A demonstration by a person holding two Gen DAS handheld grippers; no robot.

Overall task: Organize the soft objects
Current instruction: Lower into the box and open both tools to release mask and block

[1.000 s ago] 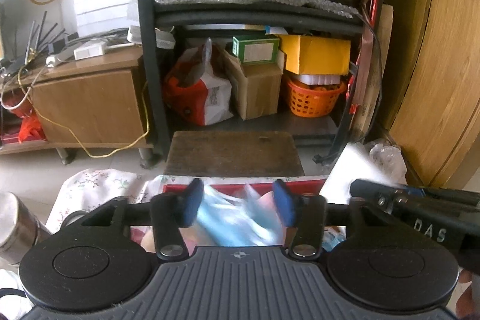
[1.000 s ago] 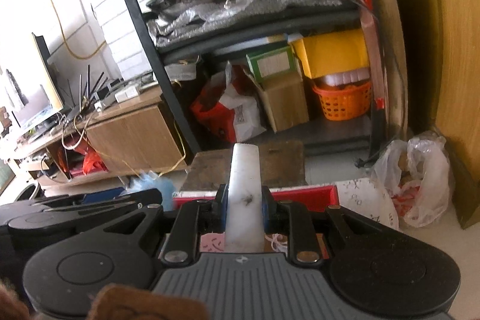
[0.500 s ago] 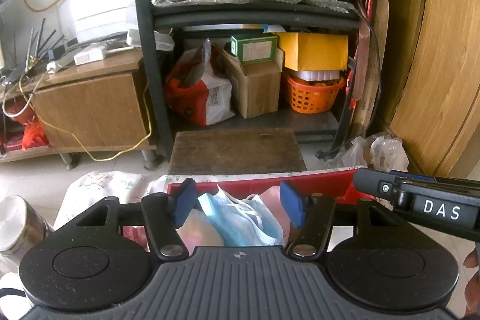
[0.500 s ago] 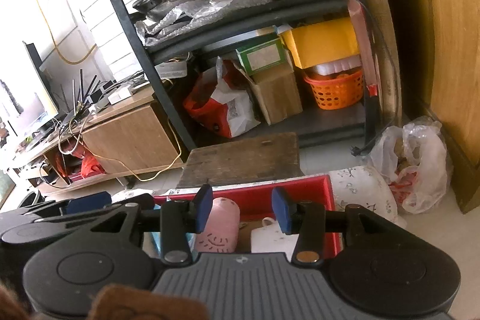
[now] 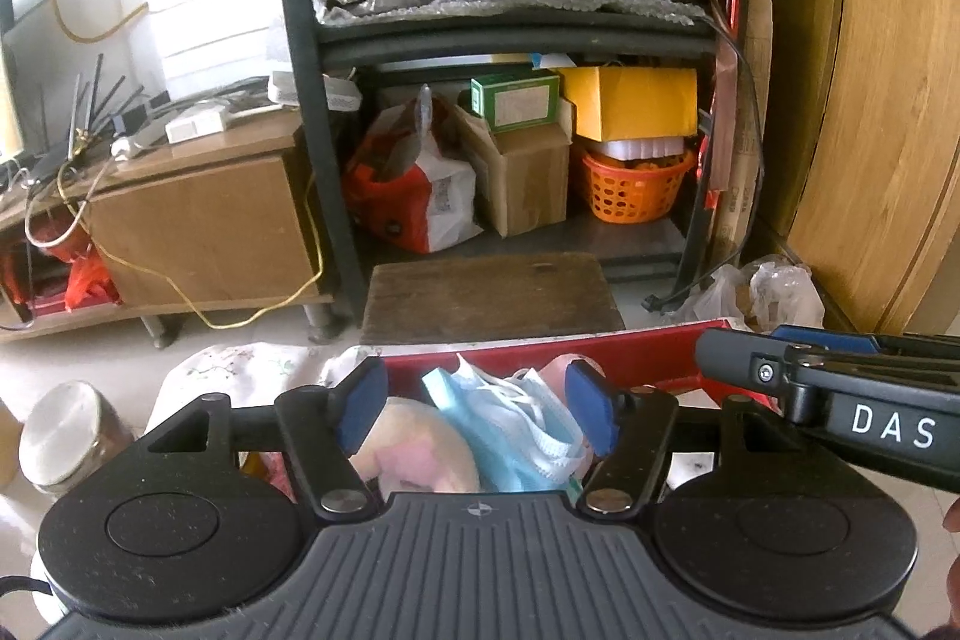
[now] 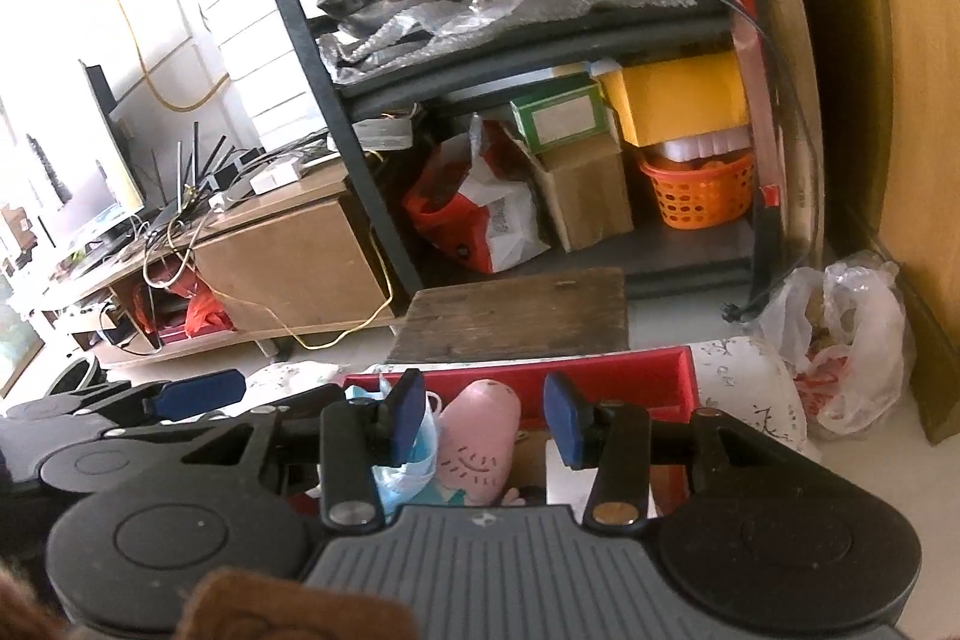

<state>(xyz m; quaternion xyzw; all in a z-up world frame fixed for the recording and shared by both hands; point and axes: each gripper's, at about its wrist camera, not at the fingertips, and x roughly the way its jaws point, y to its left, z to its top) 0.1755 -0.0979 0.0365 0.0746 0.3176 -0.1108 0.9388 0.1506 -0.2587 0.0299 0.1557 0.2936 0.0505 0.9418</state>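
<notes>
Already the red box [image 5: 648, 352] holds several soft things: blue face masks [image 5: 510, 418] and a cream and pink plush [image 5: 414, 451] lie right under the left gripper [image 5: 477, 412], and a pink plush toy [image 6: 477, 436] sits just below the right gripper [image 6: 483, 421], beside the masks. Judging by that, most of the sorting looks done; what else is left to gather cannot be told from these views, though a white item shows in the box under the right finger. Both tools point forward and slightly down over the box, side by side, the right one just off the left tool's right side. Each has its blue pads spread wide with nothing held between them, hovering above the contents without touching them.
</notes>
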